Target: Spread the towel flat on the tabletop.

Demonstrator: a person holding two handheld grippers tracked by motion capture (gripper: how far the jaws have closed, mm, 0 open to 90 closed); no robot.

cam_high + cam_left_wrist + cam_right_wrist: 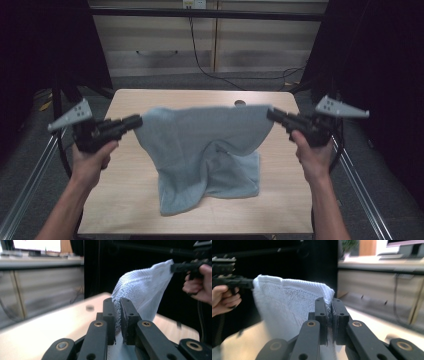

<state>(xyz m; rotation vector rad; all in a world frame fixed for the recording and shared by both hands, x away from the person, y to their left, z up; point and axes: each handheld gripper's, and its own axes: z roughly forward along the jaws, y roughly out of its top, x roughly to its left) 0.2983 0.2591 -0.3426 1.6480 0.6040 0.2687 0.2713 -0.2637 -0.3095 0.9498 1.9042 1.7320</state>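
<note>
Now, towel: a soft grey-blue towel (205, 150) hangs over the wooden table (125, 200), held up by two corners.
Towel top edge: it runs almost flat from one claw to the other, above the table.
Towel bottom: the lower part droops down and lies bunched on the table, near the middle of it.
Left gripper: the left gripper (137, 121) is at the left end of the towel, just past the table's left edge, and its claw pinches that top corner.
Left gripper up close: in the left gripper view the left gripper's two black jaws squeeze a fold of cloth between them.
Right gripper: the right gripper (271, 113) is at the right end of the towel, over the table's right side, and its claw pinches the other top corner.
Right gripper up close: in the right gripper view its jaws are pressed tight on the towel's edge.
Hands: each hand grips a black handle, one on each side of the table.
Hole: a small dark round spot (240, 103) sits at the far edge of the table, behind the towel.
</note>
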